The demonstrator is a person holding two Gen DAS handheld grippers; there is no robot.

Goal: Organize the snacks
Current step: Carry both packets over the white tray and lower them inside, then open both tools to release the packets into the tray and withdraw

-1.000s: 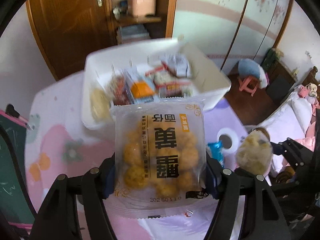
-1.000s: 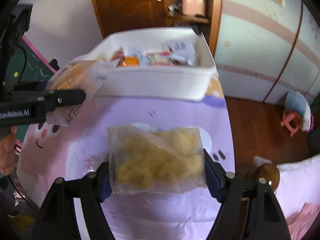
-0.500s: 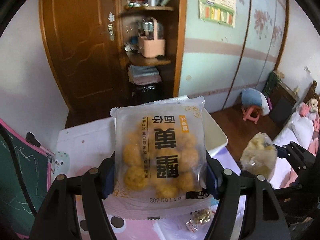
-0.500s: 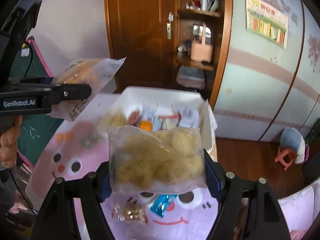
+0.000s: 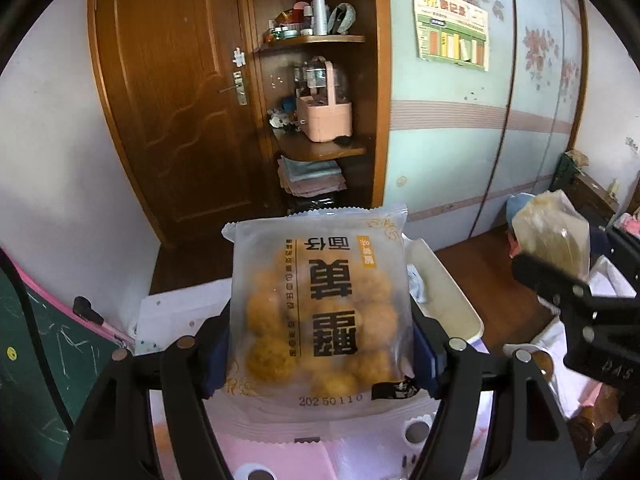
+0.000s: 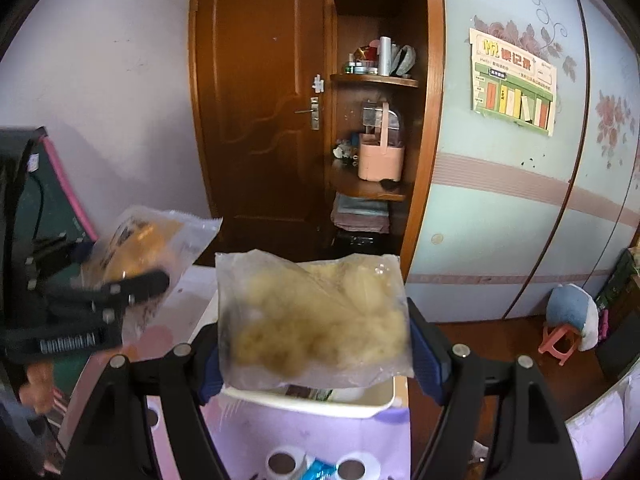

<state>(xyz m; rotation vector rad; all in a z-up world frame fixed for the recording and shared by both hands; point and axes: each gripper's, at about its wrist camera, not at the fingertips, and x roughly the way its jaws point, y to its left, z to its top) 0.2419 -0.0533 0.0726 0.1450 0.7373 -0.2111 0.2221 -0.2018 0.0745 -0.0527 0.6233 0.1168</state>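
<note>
Snack packs — your left gripper (image 5: 320, 356) clamps the printed pack (image 5: 320, 304), your right gripper (image 6: 316, 356) the clear bag (image 6: 312, 316) — above the white bin (image 6: 320, 400).

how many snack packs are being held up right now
2: a printed pack of round golden snacks between the left gripper's pads, and a clear bag of pale snacks in the right gripper.

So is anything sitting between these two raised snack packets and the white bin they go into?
Nothing visible does. The printed snack packet in the left hand-held gripper and the clear snack bag in the right hand-held gripper hang above the open white bin, though each packet hides much of it.
</note>
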